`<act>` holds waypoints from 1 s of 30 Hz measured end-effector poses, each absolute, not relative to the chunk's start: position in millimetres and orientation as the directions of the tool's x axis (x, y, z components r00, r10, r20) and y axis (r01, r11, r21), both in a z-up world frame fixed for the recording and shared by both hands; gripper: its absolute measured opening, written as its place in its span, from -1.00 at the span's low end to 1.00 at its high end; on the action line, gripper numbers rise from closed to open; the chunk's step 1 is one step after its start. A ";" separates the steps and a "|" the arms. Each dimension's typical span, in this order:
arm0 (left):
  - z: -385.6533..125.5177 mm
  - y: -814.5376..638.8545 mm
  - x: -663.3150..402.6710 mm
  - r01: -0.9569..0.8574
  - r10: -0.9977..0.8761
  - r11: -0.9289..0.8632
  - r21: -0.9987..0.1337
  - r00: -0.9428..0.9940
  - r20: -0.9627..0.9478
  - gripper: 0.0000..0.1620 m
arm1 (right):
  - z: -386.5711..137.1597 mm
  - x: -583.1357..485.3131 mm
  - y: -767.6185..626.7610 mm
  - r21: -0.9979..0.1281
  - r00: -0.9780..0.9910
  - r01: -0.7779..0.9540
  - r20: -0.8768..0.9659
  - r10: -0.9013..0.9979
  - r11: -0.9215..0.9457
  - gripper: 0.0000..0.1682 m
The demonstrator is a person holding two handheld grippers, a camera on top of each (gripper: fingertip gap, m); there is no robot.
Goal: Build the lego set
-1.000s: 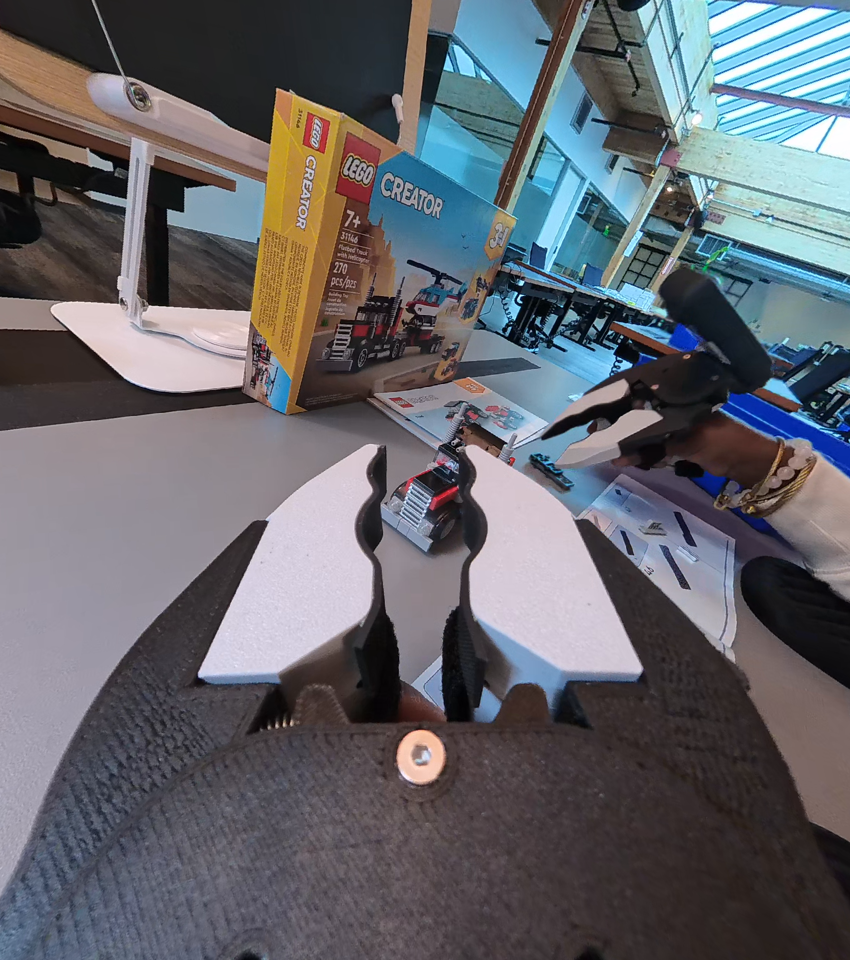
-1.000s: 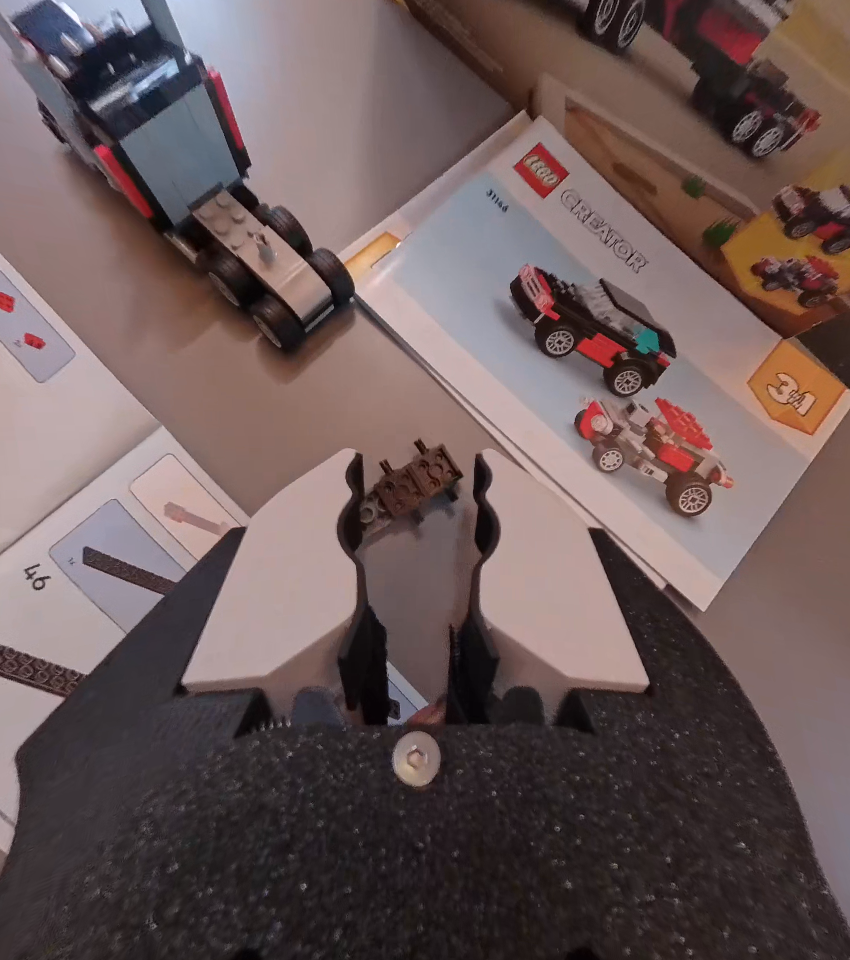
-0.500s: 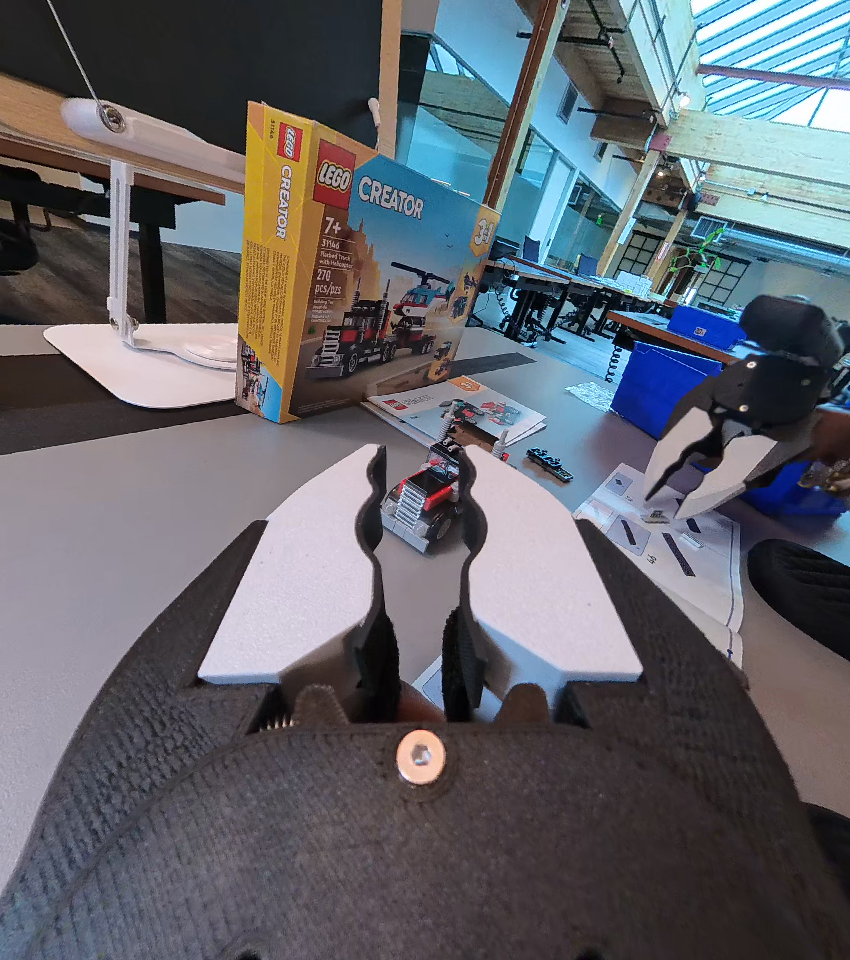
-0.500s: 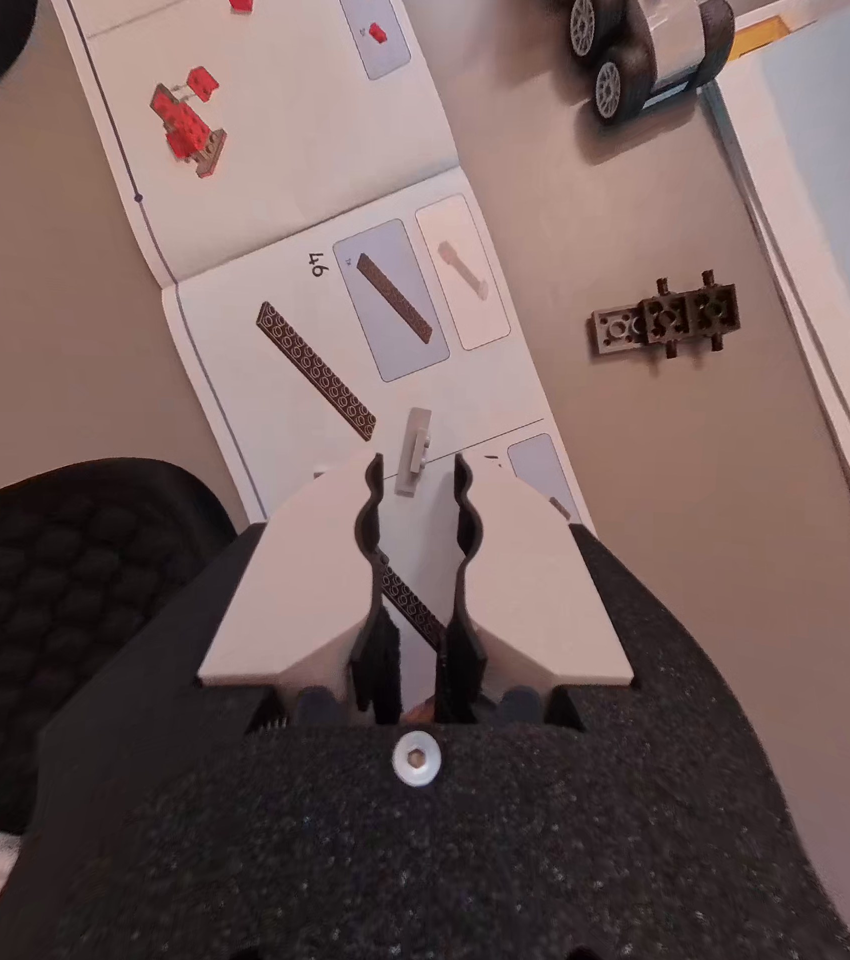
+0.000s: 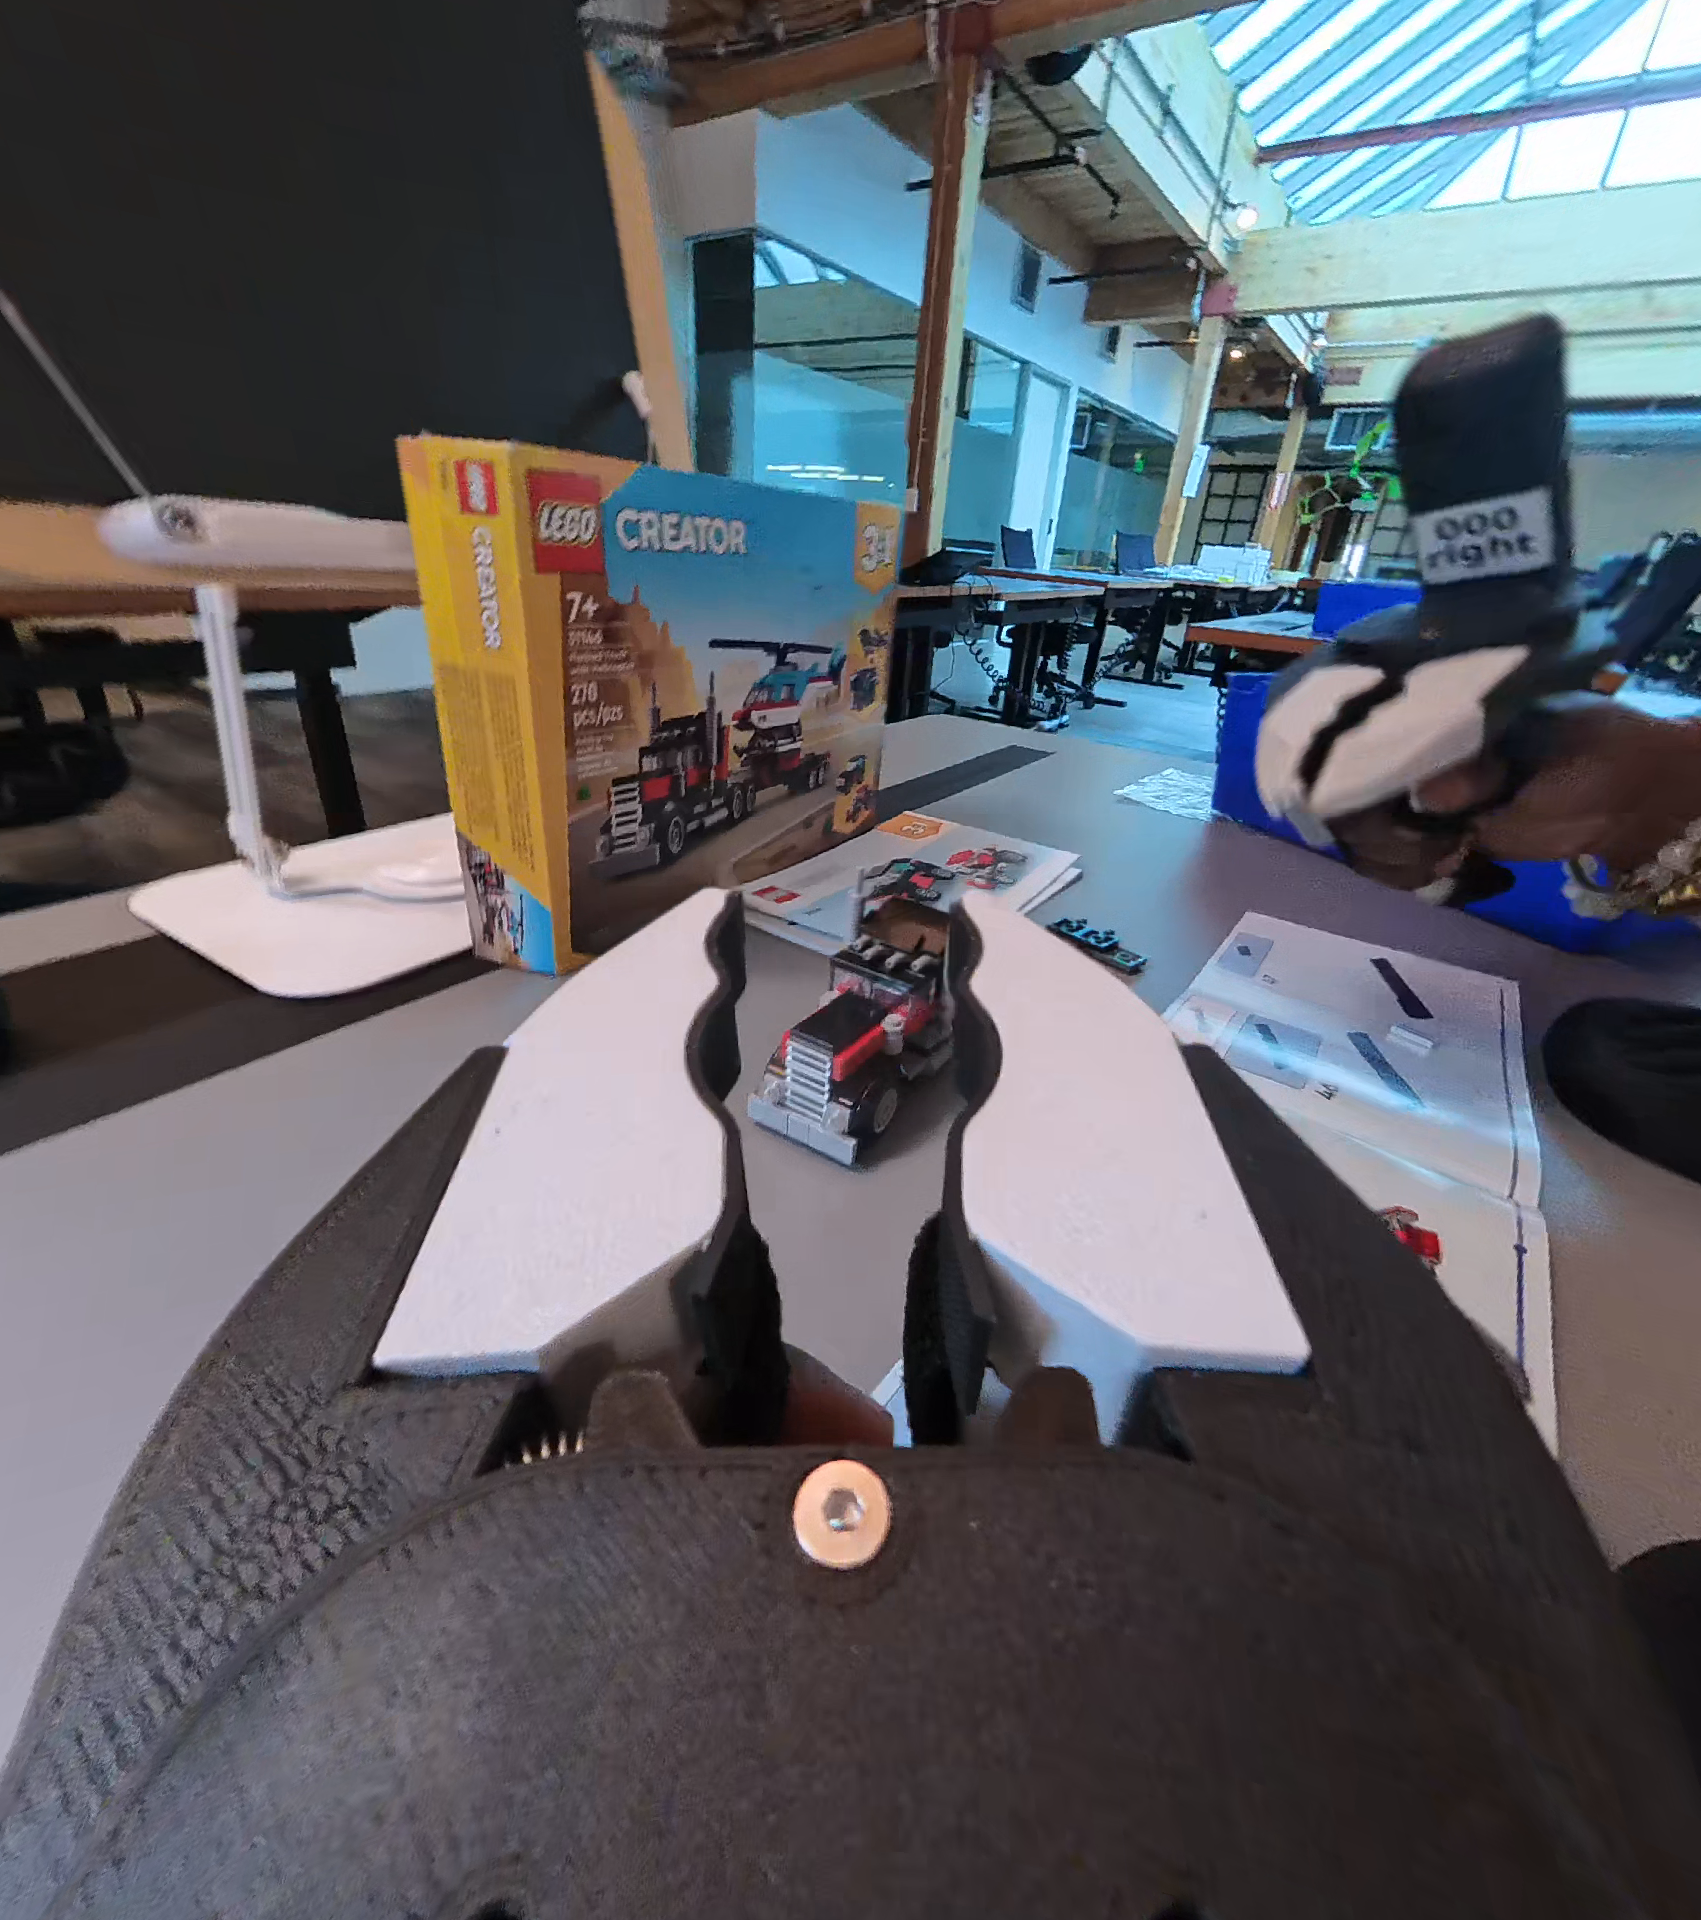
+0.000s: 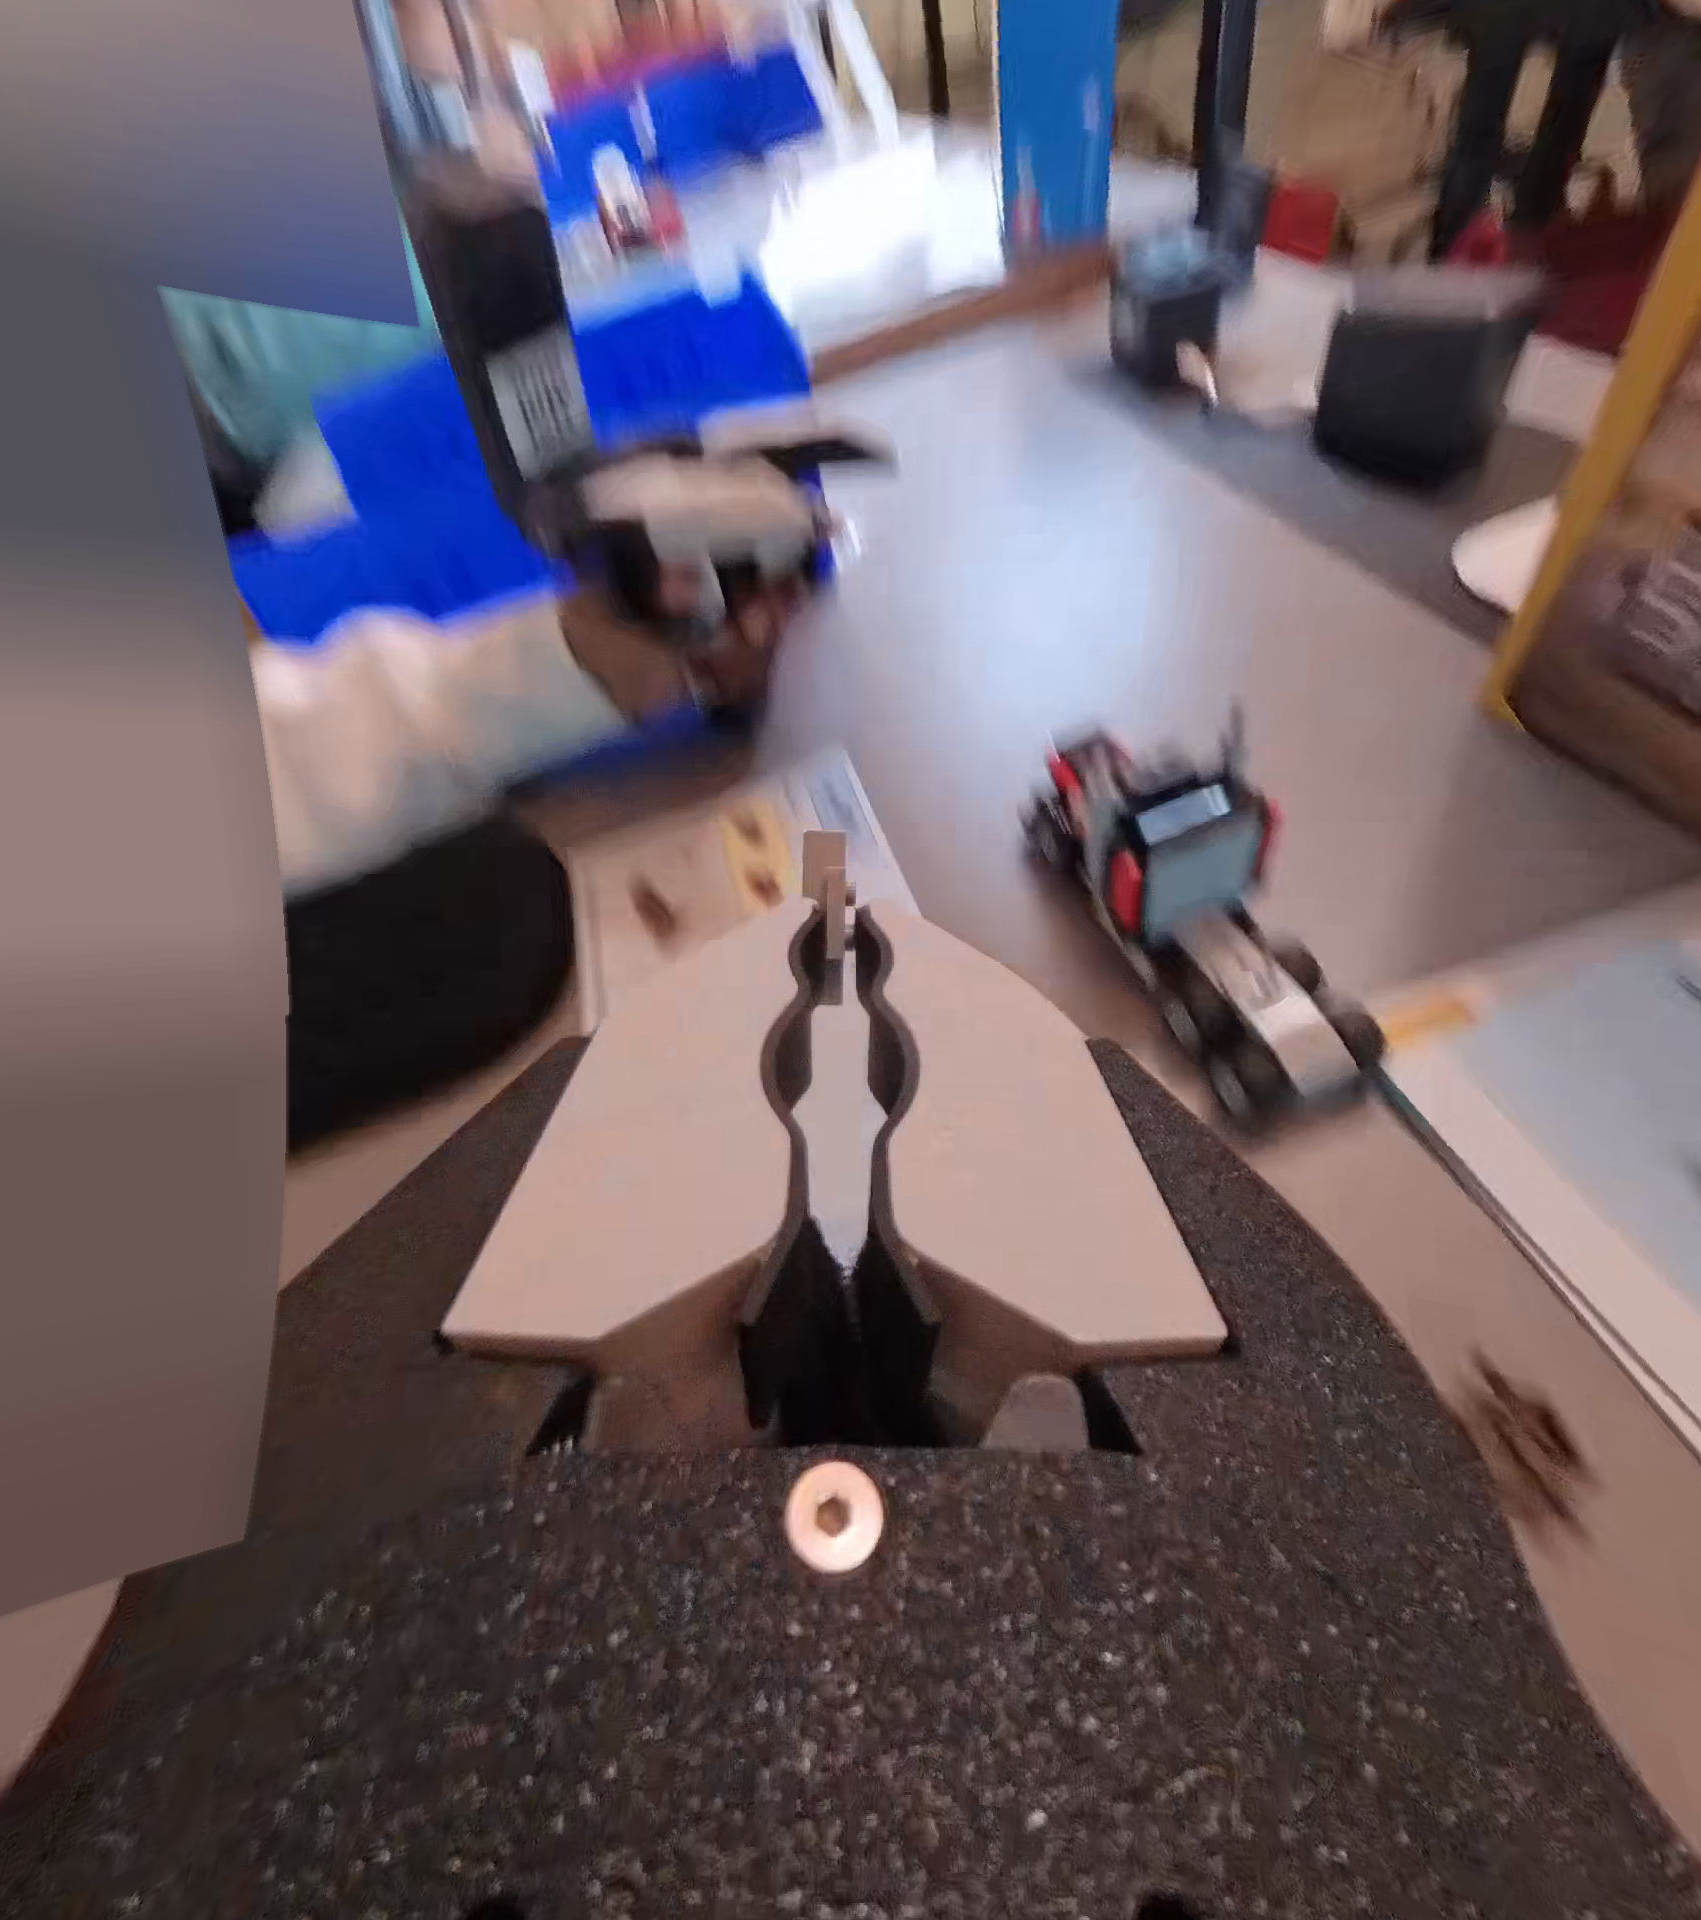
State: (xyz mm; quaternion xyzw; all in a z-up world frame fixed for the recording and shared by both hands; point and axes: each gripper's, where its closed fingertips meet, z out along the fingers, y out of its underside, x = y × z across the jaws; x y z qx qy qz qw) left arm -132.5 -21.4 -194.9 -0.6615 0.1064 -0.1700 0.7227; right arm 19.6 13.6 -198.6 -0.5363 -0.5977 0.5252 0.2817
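Left wrist view: the left gripper [image 5: 846,1023] hovers low over the grey tabletop [image 5: 150,1247], jaws parted and empty, framing the red-and-black brick truck cab [image 5: 851,1049] at twelve o'clock. The open instruction booklet [image 5: 1365,1070] lies at two o'clock, the right gripper [image 5: 1345,743] raised above it.

Right wrist view, blurred: the right gripper [image 6: 833,925] is clenched on a small pale grey flat piece [image 6: 827,883] standing between its tips; the truck sits at two o'clock. The step looks like carrying this piece for fitting; next it needs lining up over the model.
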 end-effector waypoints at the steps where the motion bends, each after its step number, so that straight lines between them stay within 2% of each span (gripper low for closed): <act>1: -192.8 -22.4 -129.1 0.084 -0.394 0.087 -0.993 0.918 0.043 -0.51 | -184.8 6.0 5.3 -0.935 -0.295 0.288 -0.292 0.910 -0.207 -0.93; 4: -184.7 -26.5 -119.2 0.053 -0.426 0.149 -0.987 0.904 -0.016 -0.41 | -156.6 -25.8 -18.9 -0.855 -0.406 0.193 -0.517 0.754 -0.482 -0.94; 7: -179.0 -31.5 -108.5 0.034 -0.473 0.185 -0.982 0.879 -0.059 -0.33 | -155.2 -40.4 -23.9 -0.674 -0.489 0.170 -0.691 0.532 -0.719 -0.94; 9: -180.5 -32.4 -101.9 0.004 -0.493 0.185 -0.983 0.866 -0.090 -0.31 | -170.8 -42.6 -19.7 -0.576 -0.486 0.176 -0.756 0.439 -0.798 -0.94; 11: -184.0 -32.3 -93.4 -0.009 -0.523 0.174 -0.985 0.846 -0.100 -0.32 | -182.7 -40.4 -15.2 -0.579 -0.478 0.151 -0.752 0.453 -0.802 -0.94; 13: -186.7 -32.4 -82.5 0.025 -0.577 0.136 -0.990 0.815 -0.059 -0.41 | -184.6 -39.2 -13.2 -0.686 -0.462 0.100 -0.674 0.577 -0.721 -0.94; 15: -184.8 -31.5 -75.0 0.107 -0.623 0.071 -0.992 0.781 0.039 -0.50 | -182.9 -39.8 -16.9 -0.821 -0.435 0.083 -0.540 0.721 -0.565 -0.94; 17: -181.1 -31.4 -72.2 0.195 -0.653 0.003 -0.981 0.743 0.146 -0.57 | -181.2 -39.7 -19.7 -0.930 -0.395 0.042 -0.352 0.849 -0.366 -0.94; 19: -178.8 -32.3 -73.4 0.267 -0.671 -0.048 -0.962 0.705 0.230 -0.60 | -179.8 -37.9 -21.6 -0.985 -0.349 -0.010 -0.158 0.924 -0.173 -0.94; 24: -174.5 -34.5 -80.0 0.426 -0.705 -0.123 -0.896 0.598 0.381 -0.61 | -179.2 -36.6 -34.1 -0.977 -0.304 -0.076 0.213 0.929 0.199 -0.94; 30: -173.9 -37.1 -79.0 0.461 -0.727 -0.163 -0.872 0.542 0.423 -0.61 | -176.4 -33.6 -39.2 -0.918 -0.272 -0.099 0.396 0.877 0.384 -0.94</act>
